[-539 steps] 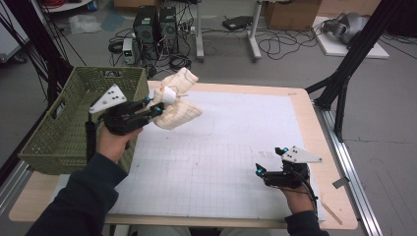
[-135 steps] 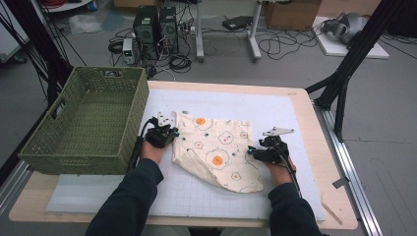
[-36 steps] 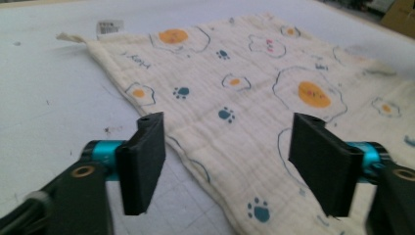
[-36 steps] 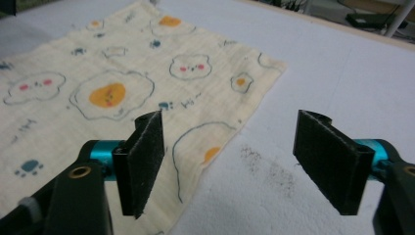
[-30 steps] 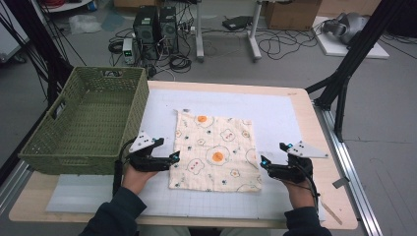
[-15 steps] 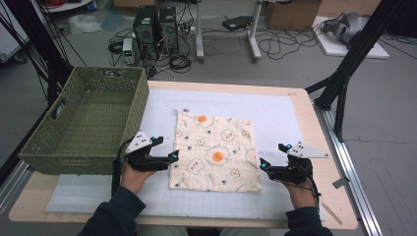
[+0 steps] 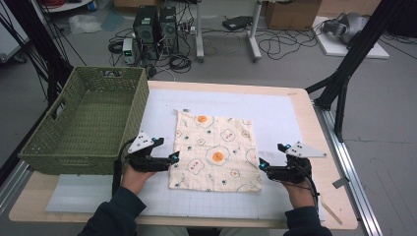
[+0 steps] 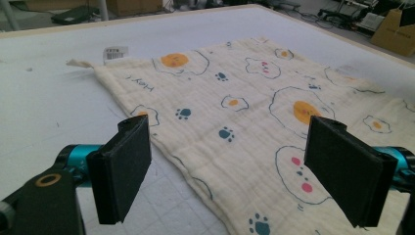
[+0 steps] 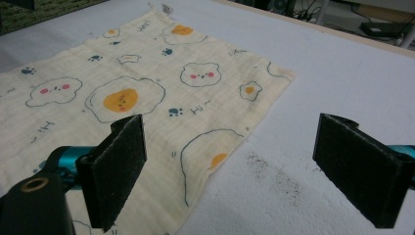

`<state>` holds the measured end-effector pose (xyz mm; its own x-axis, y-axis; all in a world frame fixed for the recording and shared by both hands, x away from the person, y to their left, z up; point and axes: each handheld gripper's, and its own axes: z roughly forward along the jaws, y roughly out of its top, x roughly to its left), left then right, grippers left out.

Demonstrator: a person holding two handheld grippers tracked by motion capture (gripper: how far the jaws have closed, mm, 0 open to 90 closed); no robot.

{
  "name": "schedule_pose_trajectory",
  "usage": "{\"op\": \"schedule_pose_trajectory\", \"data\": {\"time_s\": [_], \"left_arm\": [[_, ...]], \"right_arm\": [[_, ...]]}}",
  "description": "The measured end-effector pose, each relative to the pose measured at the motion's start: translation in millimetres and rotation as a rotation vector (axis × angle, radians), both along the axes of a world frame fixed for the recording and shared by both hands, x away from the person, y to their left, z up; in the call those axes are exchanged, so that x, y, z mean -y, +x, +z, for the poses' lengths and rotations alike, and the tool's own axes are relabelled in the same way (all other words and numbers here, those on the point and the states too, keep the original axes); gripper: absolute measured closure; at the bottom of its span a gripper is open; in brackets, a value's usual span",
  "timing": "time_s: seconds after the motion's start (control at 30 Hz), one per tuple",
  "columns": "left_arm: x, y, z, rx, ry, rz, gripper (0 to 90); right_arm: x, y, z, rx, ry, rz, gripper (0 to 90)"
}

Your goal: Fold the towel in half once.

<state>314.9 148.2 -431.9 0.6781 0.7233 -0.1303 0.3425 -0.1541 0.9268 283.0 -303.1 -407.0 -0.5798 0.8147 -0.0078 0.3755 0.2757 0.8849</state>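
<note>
Cream egg-print cloth (image 7: 215, 150), green basket (image 7: 83, 123)

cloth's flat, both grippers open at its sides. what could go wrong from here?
1. The cloth is thin and lies flat on the mat; jaws closing from the side may slide over the edge or pinch the mat instead.
2. The left gripper and right gripper sit at different heights along the edges, so a lift or fold may come out skewed.
3. The basket stands close beside the left gripper; a wide swing could knock it.
</note>
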Motion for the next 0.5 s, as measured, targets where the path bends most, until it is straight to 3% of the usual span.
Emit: {"op": "schedule_pose_trajectory", "data": {"time_s": [0.5], "left_arm": [[2.6, 1.7, -4.1, -0.027, 0.005, 0.005, 17.9]], "right_arm": [[0.8, 1.1, -2.5, -0.014, -0.005, 0.003, 11.7]]}}
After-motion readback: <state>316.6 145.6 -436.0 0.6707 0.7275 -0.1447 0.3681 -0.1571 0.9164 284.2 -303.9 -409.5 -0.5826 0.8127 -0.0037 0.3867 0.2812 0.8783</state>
